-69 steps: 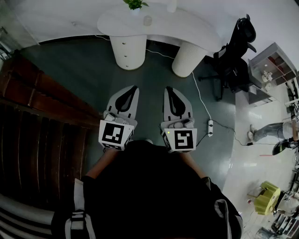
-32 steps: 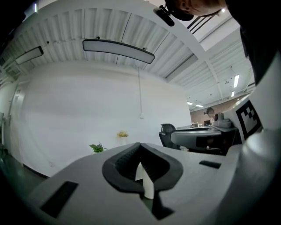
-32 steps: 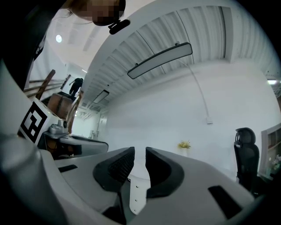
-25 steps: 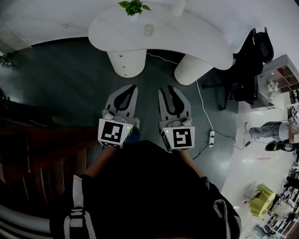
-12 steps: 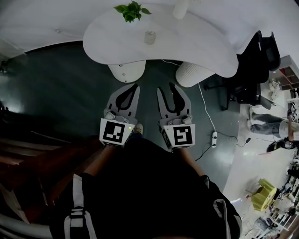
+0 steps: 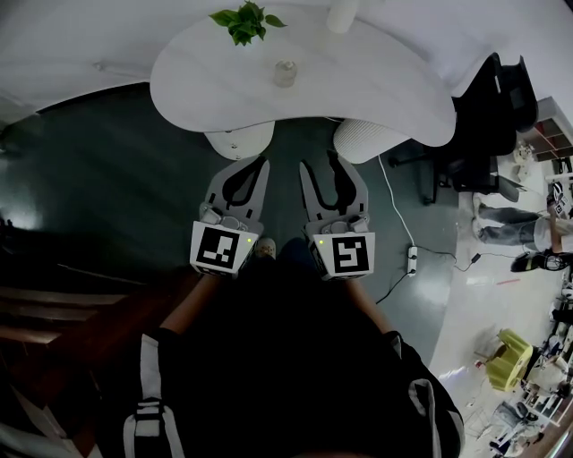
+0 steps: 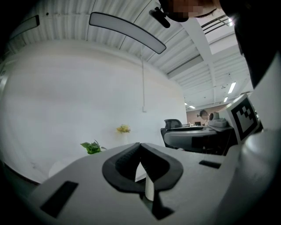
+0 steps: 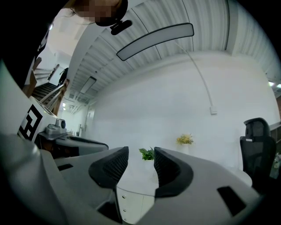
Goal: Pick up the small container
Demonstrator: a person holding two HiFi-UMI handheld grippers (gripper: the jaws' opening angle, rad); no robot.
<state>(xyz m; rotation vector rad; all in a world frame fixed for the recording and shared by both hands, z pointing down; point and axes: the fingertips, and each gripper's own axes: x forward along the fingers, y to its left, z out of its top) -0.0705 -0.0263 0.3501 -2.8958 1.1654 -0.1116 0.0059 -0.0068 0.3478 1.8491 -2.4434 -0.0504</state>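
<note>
The small container (image 6: 285, 73), a pale translucent cup, stands on the white curved table (image 6: 376, 80), ahead of both grippers and well out of reach. My left gripper (image 6: 260, 162) is held at waist height over the dark floor, short of the table's edge, its jaws shut with the tips touching (image 7: 139, 145) and nothing in them. My right gripper (image 6: 320, 163) is beside it, level with it; its jaws are opening, a clear gap shows between the pads (image 8: 141, 158), and nothing sits between them. In neither gripper view can I make out the container.
A green potted plant (image 6: 243, 22) and a white cylinder (image 6: 342, 13) stand on the table behind the container. Two white pedestal legs (image 6: 240, 139) hold it up. A black office chair (image 6: 488, 98) is at right, a power strip (image 6: 413, 259) on the floor, wooden stairs (image 6: 54, 313) at left.
The table has come closer in the head view as the person walked toward it. The right gripper's jaws have spread apart. The left gripper stays shut.
</note>
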